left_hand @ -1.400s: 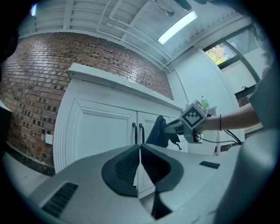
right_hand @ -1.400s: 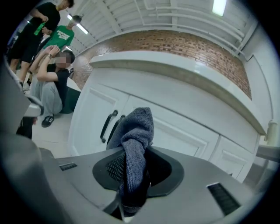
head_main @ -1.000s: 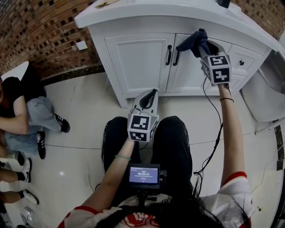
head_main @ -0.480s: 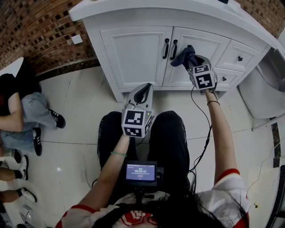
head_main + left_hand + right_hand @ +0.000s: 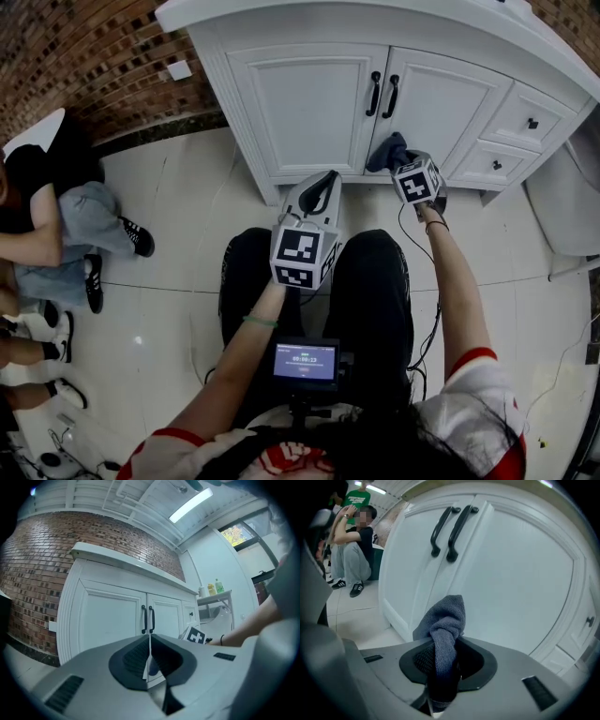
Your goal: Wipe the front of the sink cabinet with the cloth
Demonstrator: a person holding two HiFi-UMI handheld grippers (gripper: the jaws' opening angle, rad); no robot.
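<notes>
**Head view: right claw grips the cloth low on the cabinet door**

Your right claw (image 5: 395, 161) is clamped on the dark blue cloth (image 5: 385, 149). The bunched cloth sticks out ahead of the claw's tips and meets the lower edge of the sink cabinet (image 5: 309, 103), on the door directly in front of that claw. The two black door handles (image 5: 382, 95) stand above the claw and slightly to its left. Two small drawers (image 5: 511, 141) lie off to its right. The white worktop (image 5: 375, 23) overhangs the cabinet well above the claw.

In the right gripper view, the right claw (image 5: 442, 665) has both jaws pinched on the cloth (image 5: 447, 620). One fold rises upright from between them against the white door panel (image 5: 520, 573). The handles (image 5: 450, 529) show above and to the left. A person (image 5: 354, 541) sits on the floor far off to the claw's left.

Your left claw (image 5: 326, 180) hangs over your lap, well apart from the cabinet and to the left of the right claw. It points toward the cabinet's foot. In the left gripper view, the left claw (image 5: 149, 656) has its jaws closed together with nothing held. The cabinet front (image 5: 112, 620) stands ahead of it, and the right gripper's marker cube (image 5: 196, 635) shows beyond it to the right.
</notes>
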